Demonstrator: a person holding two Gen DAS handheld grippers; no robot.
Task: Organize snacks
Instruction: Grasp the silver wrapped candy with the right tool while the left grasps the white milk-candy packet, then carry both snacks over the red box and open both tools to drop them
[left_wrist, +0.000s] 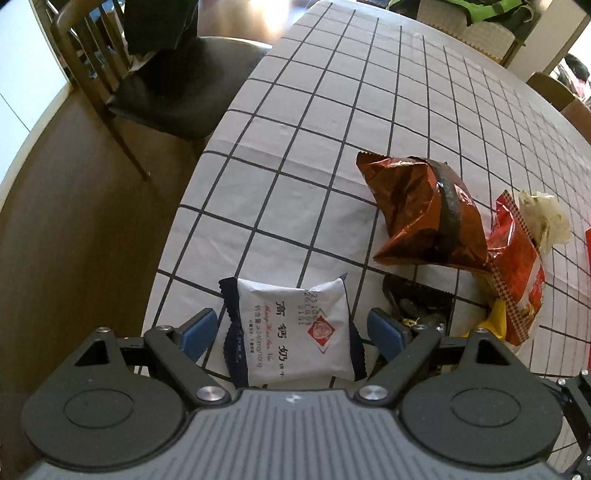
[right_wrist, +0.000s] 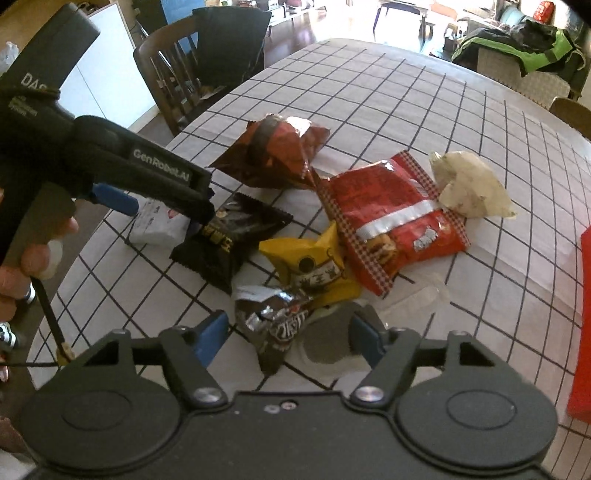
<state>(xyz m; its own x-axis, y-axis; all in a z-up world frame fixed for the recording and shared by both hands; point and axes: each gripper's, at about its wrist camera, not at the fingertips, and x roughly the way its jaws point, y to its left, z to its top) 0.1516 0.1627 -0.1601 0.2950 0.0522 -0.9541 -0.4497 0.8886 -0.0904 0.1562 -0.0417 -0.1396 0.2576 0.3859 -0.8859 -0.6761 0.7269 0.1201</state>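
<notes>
Left gripper (left_wrist: 291, 330) points steeply down over the near-left part of the table, jaws spread wide, blue pads (left_wrist: 197, 332) either side of a white biscuit packet (left_wrist: 295, 332) with dark navy crimped ends and red-and-black print. Pads stand clear of the packet; nothing gripped. The packet lies flat on the white black-grid tablecloth (left_wrist: 332, 110).

Right gripper (right_wrist: 286, 341) is partly open around a dark brown foil snack pack (right_wrist: 275, 321) with torn silver top. Its pads look just beside the wrapper, not pressing. No firm hold visible. A clear plastic wrapper (right_wrist: 417, 295) lies just right of it on the cloth.

In the right wrist view the left gripper shows at far left, held by a person's hand (right_wrist: 22, 258), over the same white packet.

Beyond the brown pack: a yellow snack bag (right_wrist: 314, 266) touching it, and a black snack packet (right_wrist: 229, 240) to the left. A red chip bag (right_wrist: 391, 221) with checked edges overlaps the yellow bag on the right. Farther back is a copper-brown foil bag (right_wrist: 273, 151) with a dark band, crumpled. A pale translucent bag (right_wrist: 469, 188) sits right of the red one, touching its far corner.

A red flat object (right_wrist: 581, 332) sits at the right table edge, cut off. A wooden chair (right_wrist: 173, 88) with dark cloth stands at the far-left corner. Green-and-black fabric (right_wrist: 524, 48) is piled at far right.
</notes>
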